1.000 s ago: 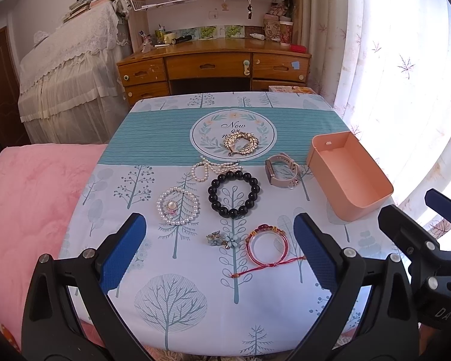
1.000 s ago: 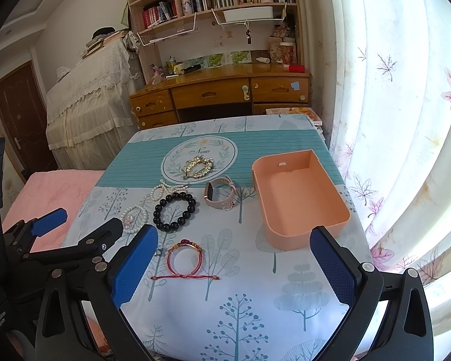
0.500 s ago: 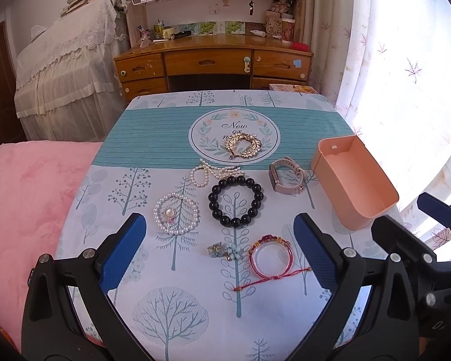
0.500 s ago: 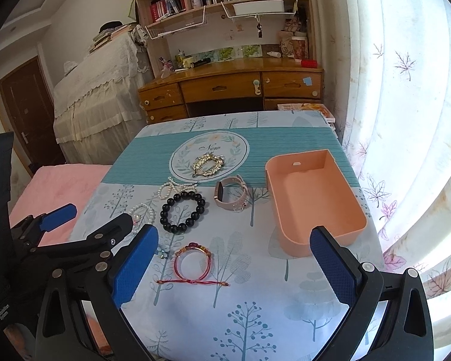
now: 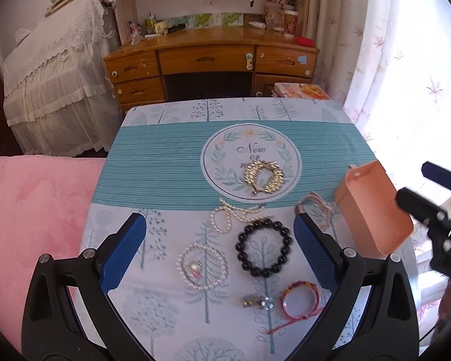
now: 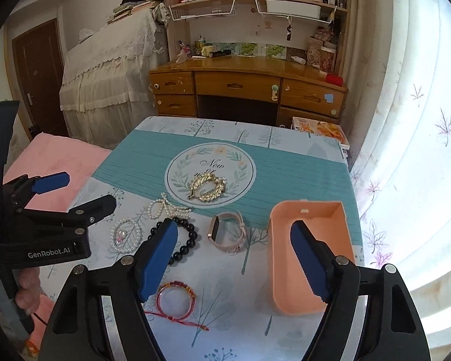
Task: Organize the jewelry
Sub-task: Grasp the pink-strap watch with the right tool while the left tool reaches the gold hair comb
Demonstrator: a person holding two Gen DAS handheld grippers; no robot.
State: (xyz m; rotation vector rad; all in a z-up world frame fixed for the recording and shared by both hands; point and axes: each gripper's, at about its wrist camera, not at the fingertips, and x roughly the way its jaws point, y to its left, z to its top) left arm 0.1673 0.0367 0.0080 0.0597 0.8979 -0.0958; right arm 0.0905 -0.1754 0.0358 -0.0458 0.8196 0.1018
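Jewelry lies spread on the desk (image 5: 153, 180): pearl bracelet (image 5: 202, 266), black bead bracelet (image 5: 264, 248), gold chain (image 5: 264, 177), red string bracelet (image 6: 175, 302), watch (image 6: 227, 236), then the peach tray (image 6: 309, 255) at far right. Left hand-held gripper (image 5: 219, 254) hovers spread wide, holding nothing; right hand-held gripper (image 6: 234, 263) likewise gapes, unladen, above watch and tray.

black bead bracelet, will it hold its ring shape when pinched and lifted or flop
The black bead bracelet would probably sag a little: big separate beads on a hidden cord. The glossy round beads may slip between the pads, and it looks fairly heavy for its size.
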